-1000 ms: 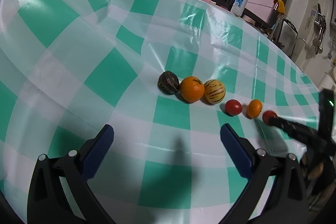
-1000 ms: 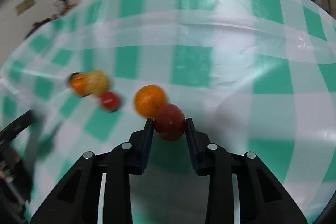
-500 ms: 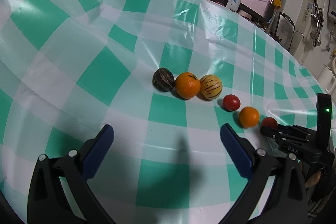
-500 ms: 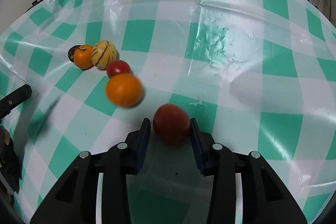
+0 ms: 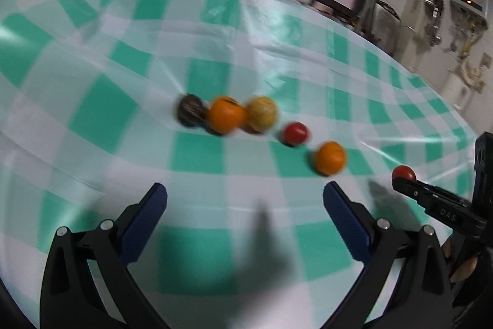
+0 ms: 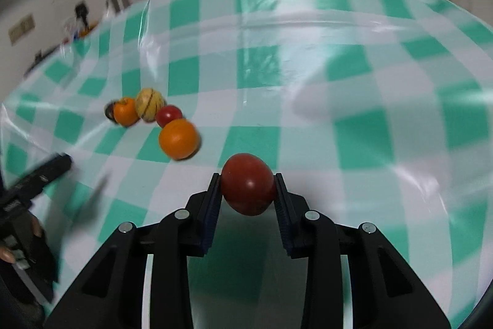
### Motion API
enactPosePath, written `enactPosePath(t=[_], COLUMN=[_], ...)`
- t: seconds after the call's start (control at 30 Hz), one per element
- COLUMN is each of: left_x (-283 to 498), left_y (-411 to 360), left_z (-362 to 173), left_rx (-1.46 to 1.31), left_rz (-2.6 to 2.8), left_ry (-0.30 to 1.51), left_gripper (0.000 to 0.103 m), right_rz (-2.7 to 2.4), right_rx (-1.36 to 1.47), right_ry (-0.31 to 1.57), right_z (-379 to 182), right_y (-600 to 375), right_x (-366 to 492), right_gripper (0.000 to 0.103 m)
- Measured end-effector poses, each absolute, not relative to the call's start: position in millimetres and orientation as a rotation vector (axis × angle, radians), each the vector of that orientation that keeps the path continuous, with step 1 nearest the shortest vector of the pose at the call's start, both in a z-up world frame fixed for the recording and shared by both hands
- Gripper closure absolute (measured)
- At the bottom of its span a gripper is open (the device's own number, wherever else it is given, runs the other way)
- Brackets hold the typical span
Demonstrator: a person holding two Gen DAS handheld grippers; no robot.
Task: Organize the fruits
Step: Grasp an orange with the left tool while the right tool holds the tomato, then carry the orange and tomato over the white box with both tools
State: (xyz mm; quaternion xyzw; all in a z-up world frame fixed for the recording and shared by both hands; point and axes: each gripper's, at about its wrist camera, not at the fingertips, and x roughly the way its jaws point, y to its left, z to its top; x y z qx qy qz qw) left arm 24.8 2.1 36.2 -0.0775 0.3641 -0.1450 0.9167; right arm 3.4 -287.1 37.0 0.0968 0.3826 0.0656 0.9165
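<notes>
A: What has changed in the last second?

B: The right claw (image 6: 247, 193), clamped on the dark red tomato (image 6: 247, 187), has drawn away from the row of fruit. A second ago the tomato was touching the small orange (image 6: 178, 138); now there is a clear gap between them, and the tomato sits nearer and to the right of the row. The pads briefly eased half a second back and have closed on it again.

A: So what does that mean for the organizing?

B: I judge the tomato is being carried off to a new place, not left at the row's end. The row still runs from the dark fruit (image 5: 191, 110) on the far left through the larger orange (image 5: 226, 118), the striped melon (image 5: 262, 114) and the small red tomato (image 5: 295, 133).

A: How does the held tomato lie?

B: It is egg-shaped, its long axis tilted, upper left to lower right, between the pads.

A: And the left claw (image 5: 245, 205)?

B: Spread wide, empty, above the checked tabletop (image 5: 92, 113)
</notes>
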Motion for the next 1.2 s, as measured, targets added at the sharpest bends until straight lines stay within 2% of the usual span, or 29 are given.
enactPosePath(t=[0.2, 0.3, 0.5, 0.53, 0.57, 0.6, 0.63, 1.03, 1.2], left_x=[38, 51, 87, 92, 96, 98, 98, 19, 11], left_y=[-59, -91, -129, -134, -138, -139, -140, -67, -31], left_z=[25, 21, 15, 14, 12, 10, 8, 34, 34], left_rx=[-0.127, -0.05, -0.007, 0.001, 0.008, 0.01, 0.006, -0.114, -0.211], left_rz=[-0.367, -0.319, -0.228, -0.219, -0.213, -0.213, -0.225, -0.179, -0.161], left_ry=[0.892, 0.889, 0.888, 0.89, 0.895, 0.905, 0.912, 0.757, 0.737], left_gripper=[0.002, 0.002, 0.019, 0.026, 0.043, 0.055, 0.061, 0.062, 0.062], right_rz=[0.134, 0.155, 0.178, 0.181, 0.183, 0.185, 0.186, 0.187, 0.185], right_rx=[0.323, 0.348, 0.407, 0.408, 0.41, 0.412, 0.415, 0.422, 0.428], right_ry=[0.783, 0.79, 0.782, 0.78, 0.779, 0.778, 0.777, 0.771, 0.771], right_z=[27, 25, 22, 23, 23, 22, 22, 23, 22], right_y=[-310, -312, -319, -319, -319, -319, -320, -321, -322], right_x=[-23, -21, -21, -22, -22, -23, -23, -24, -24], right_gripper=[0.07, 0.07, 0.07, 0.07, 0.07, 0.07, 0.07, 0.07, 0.07])
